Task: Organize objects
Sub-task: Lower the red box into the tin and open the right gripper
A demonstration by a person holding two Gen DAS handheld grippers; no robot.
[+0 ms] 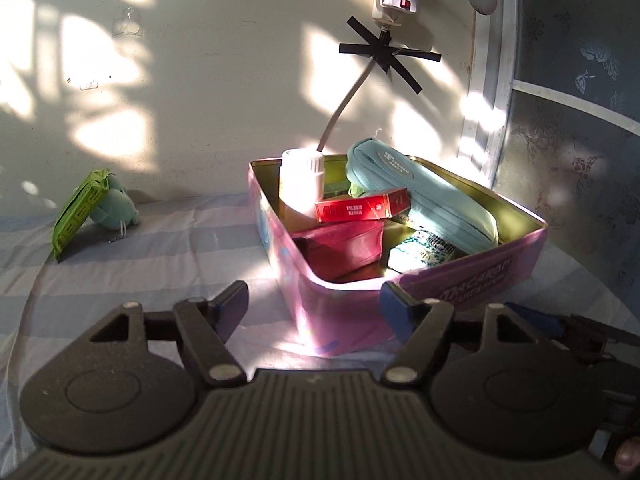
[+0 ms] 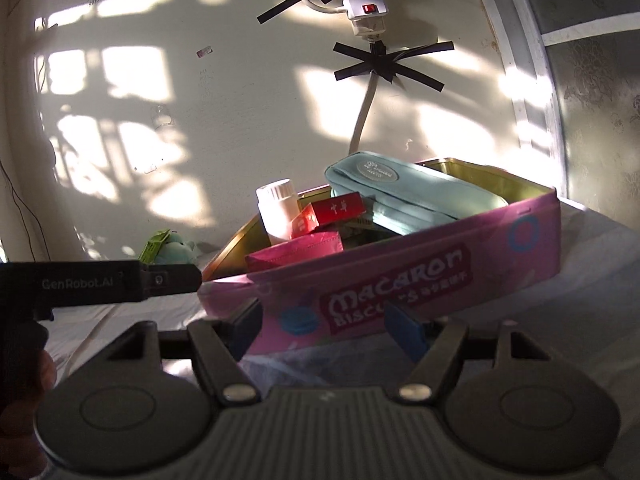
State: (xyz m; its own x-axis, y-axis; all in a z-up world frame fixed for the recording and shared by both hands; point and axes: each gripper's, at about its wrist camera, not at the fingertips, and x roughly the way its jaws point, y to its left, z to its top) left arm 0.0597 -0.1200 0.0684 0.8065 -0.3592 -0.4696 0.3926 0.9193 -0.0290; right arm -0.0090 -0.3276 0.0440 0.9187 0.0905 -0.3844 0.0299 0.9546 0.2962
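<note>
A pink macaron biscuit tin [image 1: 472,276] [image 2: 400,280] stands open on the striped bed sheet. Inside lie a white bottle [image 1: 302,184] [image 2: 278,208], a red cigarette box [image 1: 362,208] [image 2: 336,208], a light blue pencil case [image 1: 424,200] [image 2: 408,196], a dark red pouch [image 1: 344,246] [image 2: 296,254] and a green patterned packet [image 1: 420,252]. My left gripper [image 1: 314,304] is open and empty just in front of the tin's near corner. My right gripper [image 2: 324,326] is open and empty in front of the tin's long side.
A green packet [image 1: 80,208] [image 2: 152,246] leans on a teal plush toy [image 1: 114,208] [image 2: 176,250] at the left by the wall. A power strip [image 1: 394,0] [image 2: 362,8] and taped cable hang above the tin. The left gripper's body [image 2: 100,284] shows at the right wrist view's left.
</note>
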